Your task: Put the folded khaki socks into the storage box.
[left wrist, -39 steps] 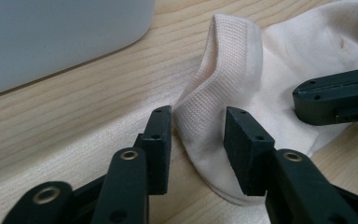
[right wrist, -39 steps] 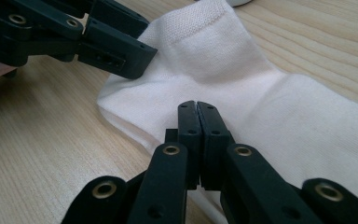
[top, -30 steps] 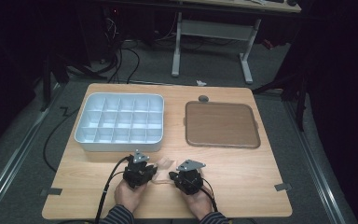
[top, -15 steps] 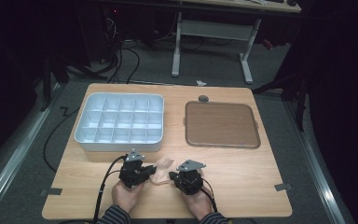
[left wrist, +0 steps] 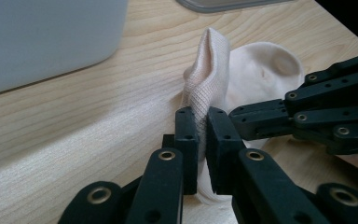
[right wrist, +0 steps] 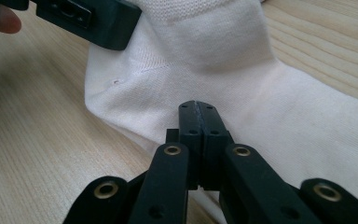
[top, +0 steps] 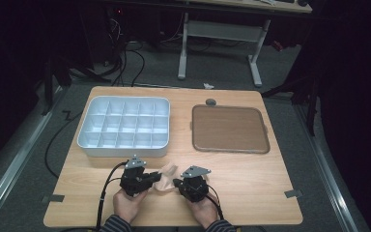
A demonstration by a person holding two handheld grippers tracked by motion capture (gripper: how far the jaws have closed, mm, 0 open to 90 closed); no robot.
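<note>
Your left gripper had its jaws clamped on a raised fold of the cream knitted sock, which lay on the pale wooden table just in front of the white compartmented plastic tray. Your right gripper had its jaws together at the sock's edge; whether they pinched fabric, I cannot tell. Pulling apart could have slipped that thin, stretchy weave free.
</note>
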